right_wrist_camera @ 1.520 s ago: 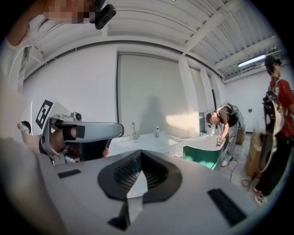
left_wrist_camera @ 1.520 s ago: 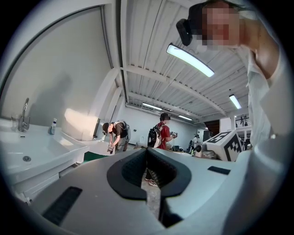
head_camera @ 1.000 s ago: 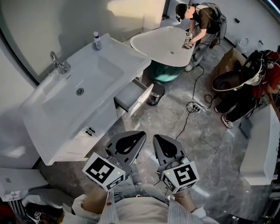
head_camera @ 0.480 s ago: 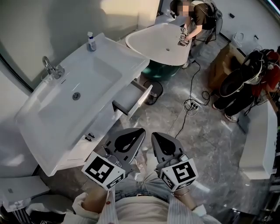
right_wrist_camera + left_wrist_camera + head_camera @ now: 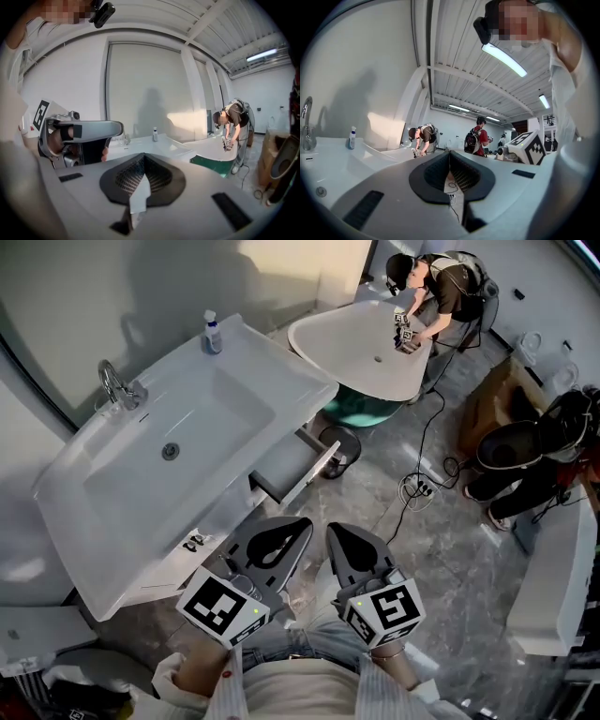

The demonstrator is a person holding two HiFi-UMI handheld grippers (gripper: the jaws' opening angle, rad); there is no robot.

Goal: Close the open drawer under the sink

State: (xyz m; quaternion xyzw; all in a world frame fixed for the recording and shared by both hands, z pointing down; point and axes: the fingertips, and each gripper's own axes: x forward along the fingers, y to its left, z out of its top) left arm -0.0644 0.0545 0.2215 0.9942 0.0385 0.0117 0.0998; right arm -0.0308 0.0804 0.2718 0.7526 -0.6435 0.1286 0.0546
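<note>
— Jaws together, nothing between them: grey left gripper [image 5: 298,523], grey right gripper [image 5: 335,532], near the body. Beyond, slightly left, well apart: white pull-out drawer [image 5: 281,463], ajar under the white rectangular sink [image 5: 281,381].
— Likely rigid, light, gliding on runners. Best pushed flat, mid front panel [image 5: 314,465].

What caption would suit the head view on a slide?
Left gripper and right gripper hover, shut and empty, before the open drawer under the sink.
</note>
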